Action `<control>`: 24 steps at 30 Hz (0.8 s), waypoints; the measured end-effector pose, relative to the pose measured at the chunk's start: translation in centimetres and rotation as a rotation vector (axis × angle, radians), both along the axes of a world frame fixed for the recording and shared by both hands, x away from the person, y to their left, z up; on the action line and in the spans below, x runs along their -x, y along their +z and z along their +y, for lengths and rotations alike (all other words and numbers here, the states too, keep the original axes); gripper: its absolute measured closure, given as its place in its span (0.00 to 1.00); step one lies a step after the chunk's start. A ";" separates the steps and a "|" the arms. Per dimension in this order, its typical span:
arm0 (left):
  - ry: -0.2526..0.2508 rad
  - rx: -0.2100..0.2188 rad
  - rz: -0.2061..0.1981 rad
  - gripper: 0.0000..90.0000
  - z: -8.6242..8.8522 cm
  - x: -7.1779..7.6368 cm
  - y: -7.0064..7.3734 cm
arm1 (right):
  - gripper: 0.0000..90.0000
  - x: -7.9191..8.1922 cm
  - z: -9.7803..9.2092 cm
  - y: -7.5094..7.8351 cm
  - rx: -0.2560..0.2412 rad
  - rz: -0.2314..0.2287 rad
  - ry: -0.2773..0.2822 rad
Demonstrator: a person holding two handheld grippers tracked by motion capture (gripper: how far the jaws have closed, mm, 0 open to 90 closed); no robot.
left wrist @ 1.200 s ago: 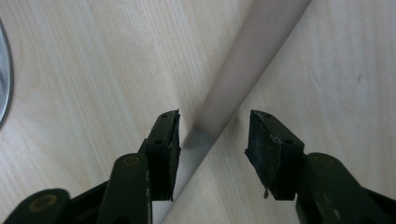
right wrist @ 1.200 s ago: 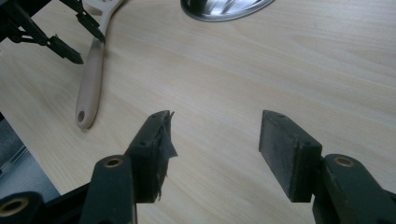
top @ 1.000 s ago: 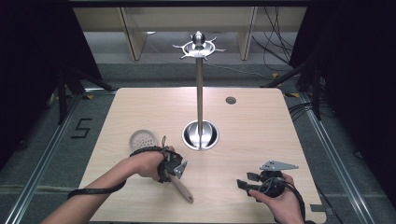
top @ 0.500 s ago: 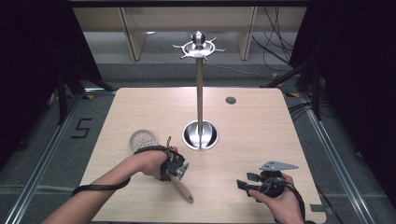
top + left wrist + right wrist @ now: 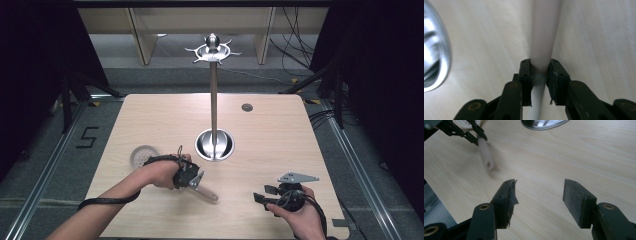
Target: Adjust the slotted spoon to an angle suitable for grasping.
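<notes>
Pale wooden table carries a metal stand. Between the left gripper jaws, clamped tight, sits a smooth whitish handle. Right gripper jaws gape, nothing between them.

Pale wood-grain surface with rounded corners, set on grey speckled floor. Metal rails along both sides. Black "5" marked on floor at left. Light wooden shelf frame beyond far edge. Dark curtains flanking. Black cables tangled at back right.
</notes>
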State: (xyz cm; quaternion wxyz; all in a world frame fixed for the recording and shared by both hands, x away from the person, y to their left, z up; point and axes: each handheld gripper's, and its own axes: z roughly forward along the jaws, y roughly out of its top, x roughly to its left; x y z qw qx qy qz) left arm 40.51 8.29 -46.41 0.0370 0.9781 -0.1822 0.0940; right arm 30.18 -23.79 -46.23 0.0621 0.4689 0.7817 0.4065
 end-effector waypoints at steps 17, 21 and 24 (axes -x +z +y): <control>0.340 0.338 -0.056 0.83 4.5 -1.1 5.0 | 0.49 0.0 0.0 0.0 -0.002 -0.003 0.000; 0.426 0.409 -0.048 0.83 6.0 -1.2 6.0 | 0.49 0.0 0.0 0.0 0.000 -0.002 0.000; 0.469 0.460 -0.049 0.83 7.0 -1.1 6.4 | 0.49 0.0 0.0 0.0 0.000 -0.002 0.000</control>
